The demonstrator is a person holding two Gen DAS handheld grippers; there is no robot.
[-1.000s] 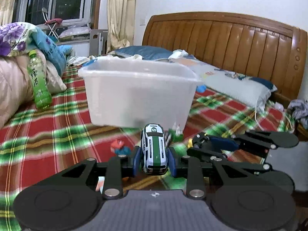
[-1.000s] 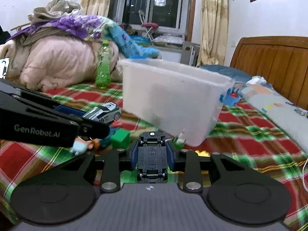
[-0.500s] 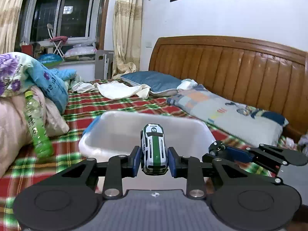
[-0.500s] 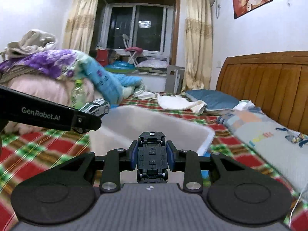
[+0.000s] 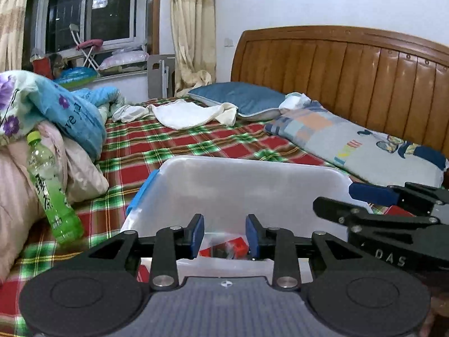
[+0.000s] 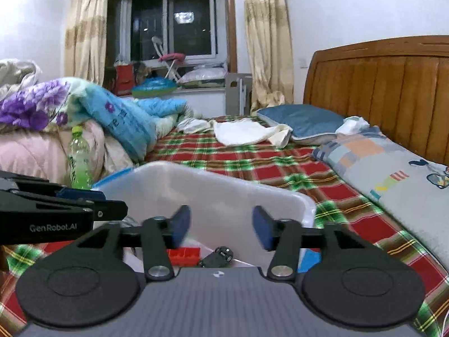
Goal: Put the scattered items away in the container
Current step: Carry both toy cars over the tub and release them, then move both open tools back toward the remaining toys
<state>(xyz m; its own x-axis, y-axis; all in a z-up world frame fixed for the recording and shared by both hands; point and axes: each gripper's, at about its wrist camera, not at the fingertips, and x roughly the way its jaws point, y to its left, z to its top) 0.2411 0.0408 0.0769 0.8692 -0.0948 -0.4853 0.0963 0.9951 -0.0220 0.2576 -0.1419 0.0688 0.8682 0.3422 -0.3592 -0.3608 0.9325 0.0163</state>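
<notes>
The translucent white plastic bin stands on the plaid bed, directly below both grippers; it also shows in the right wrist view. My left gripper is open and empty above the bin's near edge. My right gripper is open and empty above the bin. A black toy car lies upside down on the bin floor beside a red block. Red pieces show inside the bin between the left fingers. The white-and-green toy car is hidden. The right gripper also shows at the right of the left wrist view.
A green drink bottle leans on a heap of quilts at the left. Pillows and a white cloth lie toward the wooden headboard. The bin has a blue handle clip. Plaid bedding stretches behind the bin.
Both grippers have opened and let go of their toy cars over the bin. The black car now lies inside it. Both grippers have moved forward over the bin.
</notes>
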